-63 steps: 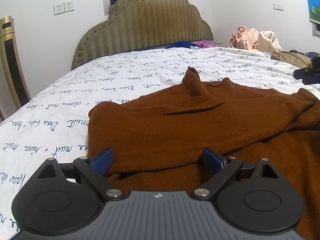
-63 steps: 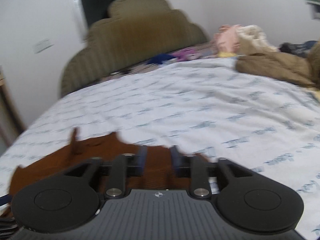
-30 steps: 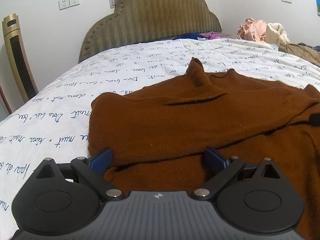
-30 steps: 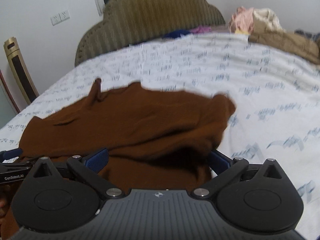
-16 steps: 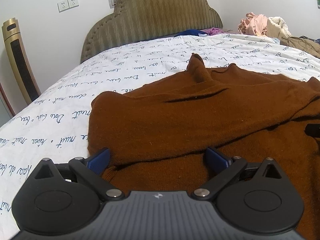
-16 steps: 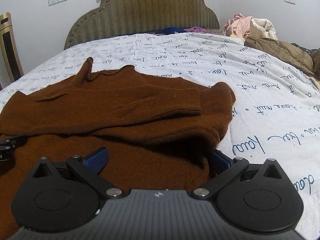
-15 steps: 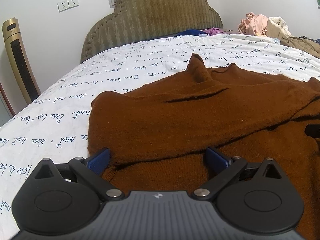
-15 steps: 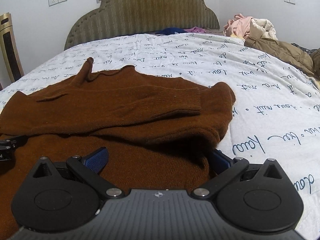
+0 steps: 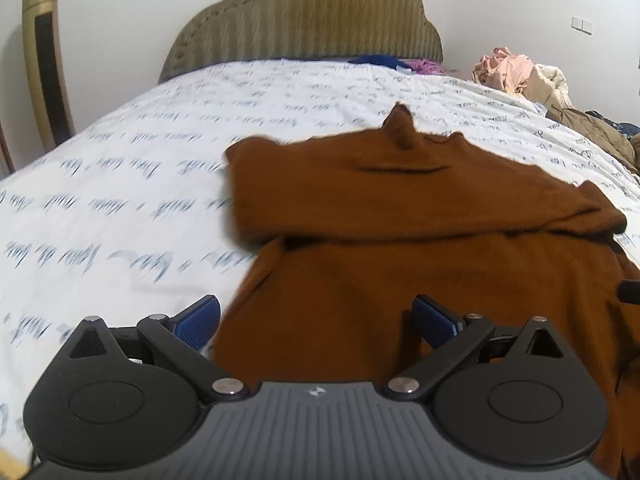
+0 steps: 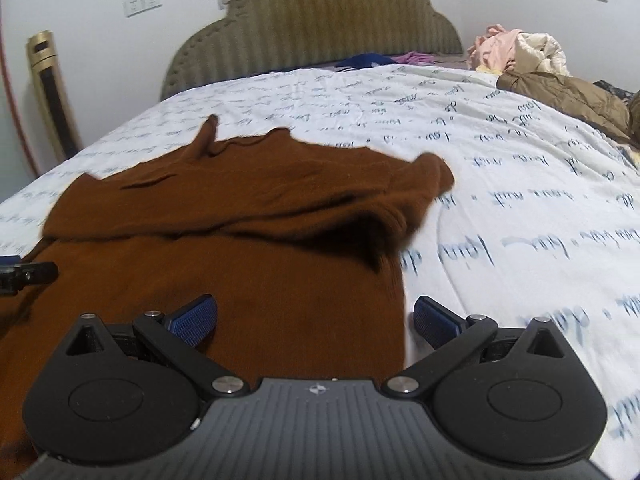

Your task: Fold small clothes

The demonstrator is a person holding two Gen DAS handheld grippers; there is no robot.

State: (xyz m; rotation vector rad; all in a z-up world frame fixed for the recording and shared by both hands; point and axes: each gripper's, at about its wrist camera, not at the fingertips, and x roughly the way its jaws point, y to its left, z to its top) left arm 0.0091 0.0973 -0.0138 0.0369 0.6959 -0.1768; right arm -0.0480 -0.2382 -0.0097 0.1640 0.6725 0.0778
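Both the left gripper point(image 9: 316, 320) and the right gripper point(image 10: 316, 322) stand spread wide, holding nothing, over the near hem of the brown sweater point(image 9: 420, 240). It lies on the bed point(image 9: 140, 184), sleeves folded across its chest. Beyond stands the headboard point(image 9: 304, 20).

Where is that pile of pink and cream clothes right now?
The pile of pink and cream clothes sits at the bed's far right corner, right of the headboard, behind a tan jacket.

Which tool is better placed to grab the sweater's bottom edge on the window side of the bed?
Probably the left tool: it is open and straddles the brown sweater's left edge. The right tool sits over the opposite edge.
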